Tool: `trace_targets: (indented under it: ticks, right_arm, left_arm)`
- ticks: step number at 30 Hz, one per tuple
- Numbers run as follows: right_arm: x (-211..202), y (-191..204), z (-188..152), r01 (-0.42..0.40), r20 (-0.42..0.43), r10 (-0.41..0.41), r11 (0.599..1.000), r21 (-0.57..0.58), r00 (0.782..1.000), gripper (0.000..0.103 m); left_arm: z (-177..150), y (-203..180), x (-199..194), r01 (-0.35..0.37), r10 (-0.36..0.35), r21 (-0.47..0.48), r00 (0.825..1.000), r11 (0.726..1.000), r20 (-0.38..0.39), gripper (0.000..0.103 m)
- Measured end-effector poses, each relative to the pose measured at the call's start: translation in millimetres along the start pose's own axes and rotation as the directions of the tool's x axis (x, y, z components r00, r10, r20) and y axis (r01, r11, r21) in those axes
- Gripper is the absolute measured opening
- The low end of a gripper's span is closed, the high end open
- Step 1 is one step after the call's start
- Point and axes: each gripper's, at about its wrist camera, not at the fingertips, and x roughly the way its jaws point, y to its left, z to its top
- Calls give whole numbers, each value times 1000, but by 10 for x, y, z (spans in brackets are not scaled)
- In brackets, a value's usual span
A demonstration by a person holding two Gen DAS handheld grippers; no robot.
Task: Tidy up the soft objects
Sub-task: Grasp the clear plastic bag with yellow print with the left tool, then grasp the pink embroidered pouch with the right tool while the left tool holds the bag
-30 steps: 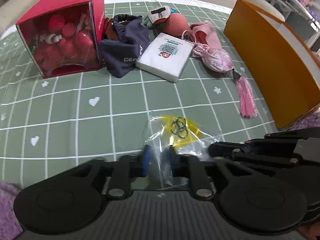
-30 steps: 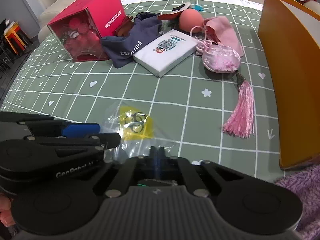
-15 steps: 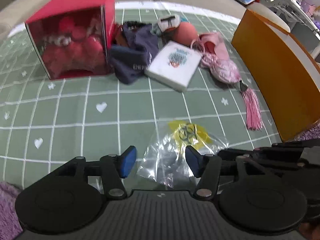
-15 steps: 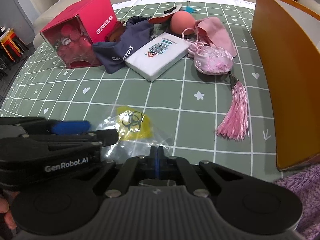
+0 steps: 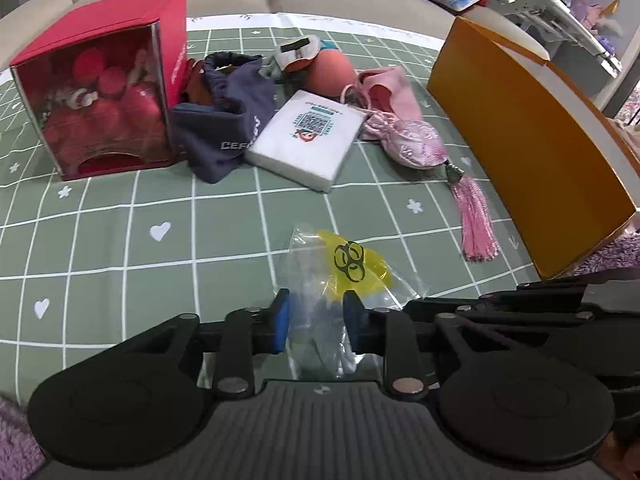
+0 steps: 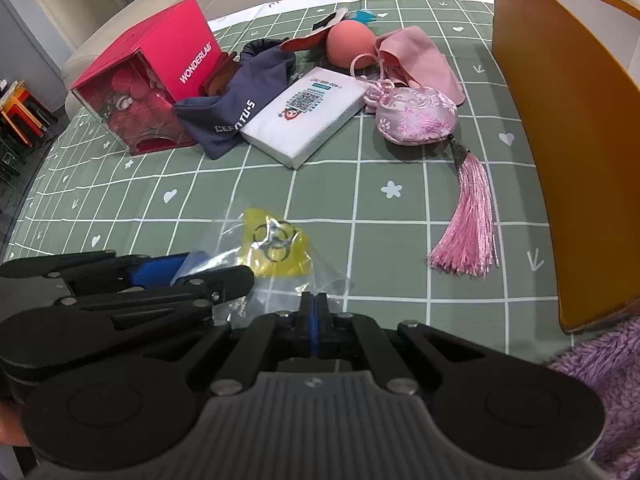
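Two grippers are on one clear zip bag (image 5: 340, 280) with a yellow biohazard label, near edge of the green grid worktop (image 5: 120, 240); right gripper (image 6: 315, 312) has its fingers fully together, pinching the bag's near edge; left gripper (image 5: 316, 320) has fingers narrow and just been closing, bag film between the blue pads (image 5: 280, 320), but I can't confirm the pads actually press on it.

Risks, as I judge them: film is thin and slick, so a half-set left grip could let it slide out once either hand pulls; two grips that close together on limp plastic will likely bunch it or tear the seam if the hands pull apart unevenly; the mouth orientation is unclear, so the small contents could spill if it tips the wrong way; tassel (image 6: 468, 224) of the pink brocade pouch (image 6: 416, 118) lies near on the right, could snag on a sweep toward the orange box (image 6: 560, 140).

Orientation: bag lies crumpled, mostly flat; long axis runs roughly from the grippers away toward the clutter (red Wonderlab box (image 5: 104, 92), navy drawstring bag (image 5: 228, 128), white tissue pack (image 5: 308, 140)); label end points away, near end is in the fingers.
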Motion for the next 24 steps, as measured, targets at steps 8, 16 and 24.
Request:
trace_targets:
  ticks: [8, 16, 24]
  right_arm:
    - [-1, 3, 4, -1, -5, 1, 1000, -7, 1000, 0]
    - [-230, -11, 153, 52, 109, -48, 998, -39, 993, 5]
    - [-159, -15, 521, 216, 261, -170, 963, -161, 950, 41]
  left_arm:
    - [42, 4, -43, 15, -15, -6, 1000, 1000, 25, 2]
    - [267, 71, -240, 6, -4, -15, 996, 1000, 93, 0]
    - [625, 99, -280, -44, 42, 3, 981, 999, 190, 0]
